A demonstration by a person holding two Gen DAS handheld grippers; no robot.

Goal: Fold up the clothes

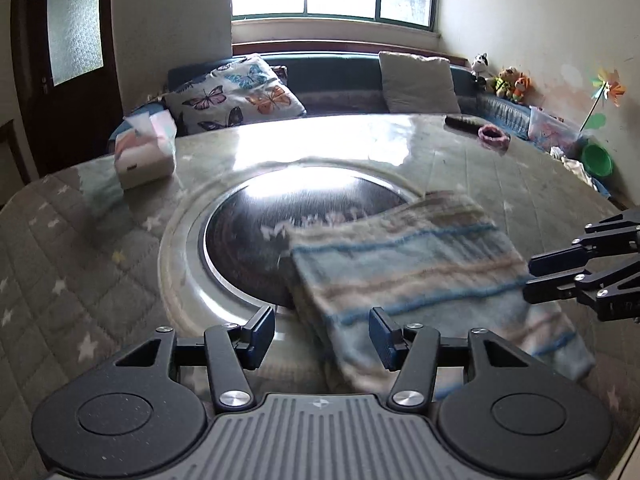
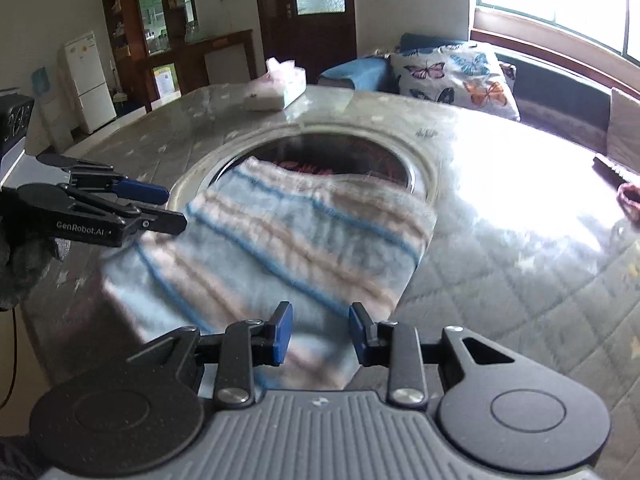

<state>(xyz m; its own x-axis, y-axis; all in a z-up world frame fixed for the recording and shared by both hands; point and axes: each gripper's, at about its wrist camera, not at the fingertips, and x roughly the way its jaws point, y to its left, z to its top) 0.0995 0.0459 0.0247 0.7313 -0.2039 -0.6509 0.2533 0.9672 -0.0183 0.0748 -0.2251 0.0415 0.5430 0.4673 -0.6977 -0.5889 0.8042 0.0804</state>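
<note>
A folded knit cloth with pale blue, beige and dark blue stripes (image 1: 420, 276) lies flat on the quilted grey star-patterned tabletop (image 1: 80, 264), toward its near edge. Its far end overlaps the rim of the round dark glass plate with a silver ring (image 1: 248, 240) set in the middle of the tabletop.

The left tool (image 1: 322, 334) hovers just above the near left corner of the cloth with its blue-padded fingers apart and nothing between them. The right tool (image 2: 320, 334) hangs over the near right part of the cloth, its fingers also apart but by a narrower gap, gripping nothing; whether either touches the fabric cannot be told through the blur.

A white box of tissues (image 1: 146, 150) stands near the far left edge. A pink knitted ring (image 1: 495, 136) and a dark remote control (image 1: 462, 123) lie near the far right edge.
</note>
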